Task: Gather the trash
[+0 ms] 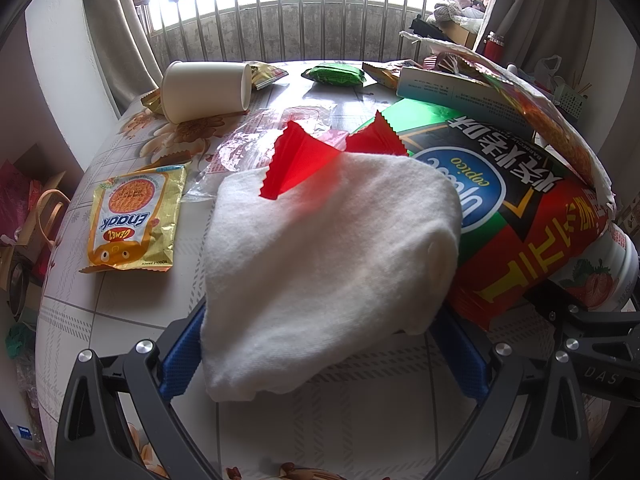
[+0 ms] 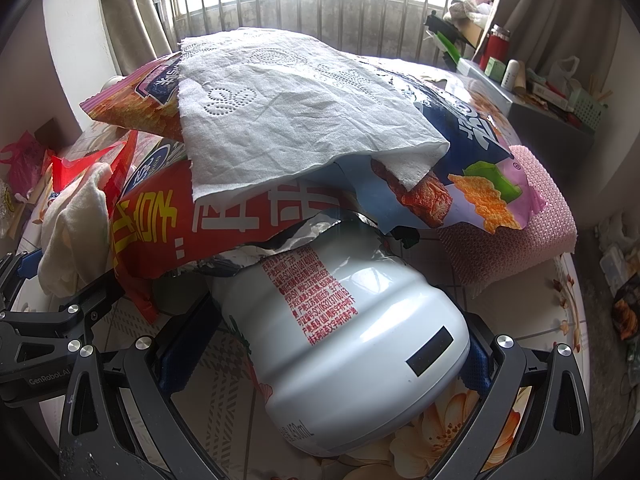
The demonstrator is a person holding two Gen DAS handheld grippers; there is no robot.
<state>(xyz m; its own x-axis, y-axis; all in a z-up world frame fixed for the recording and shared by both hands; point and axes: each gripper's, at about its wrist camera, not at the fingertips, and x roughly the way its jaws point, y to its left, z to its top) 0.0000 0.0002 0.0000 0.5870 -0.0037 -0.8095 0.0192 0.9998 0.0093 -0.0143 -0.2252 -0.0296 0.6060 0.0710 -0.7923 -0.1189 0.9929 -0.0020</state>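
A white cloth [image 1: 320, 248] lies on the surface [image 1: 120, 312], gripped between the left gripper's [image 1: 324, 356] fingers. To its right, the right gripper [image 2: 320, 344] clasps a white bottle [image 2: 360, 340] under snack bags [image 2: 192, 224].

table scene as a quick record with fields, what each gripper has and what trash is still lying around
left gripper: jaws either side of a white cloth; grip unclear
on the cloth: red wrapper
right gripper: jaws around a white bottle on its side
over the bottle: red chip bag, paper towel on top
loose on table: yellow noodle packet, tipped paper cup, green packet
beside pile: pink sponge
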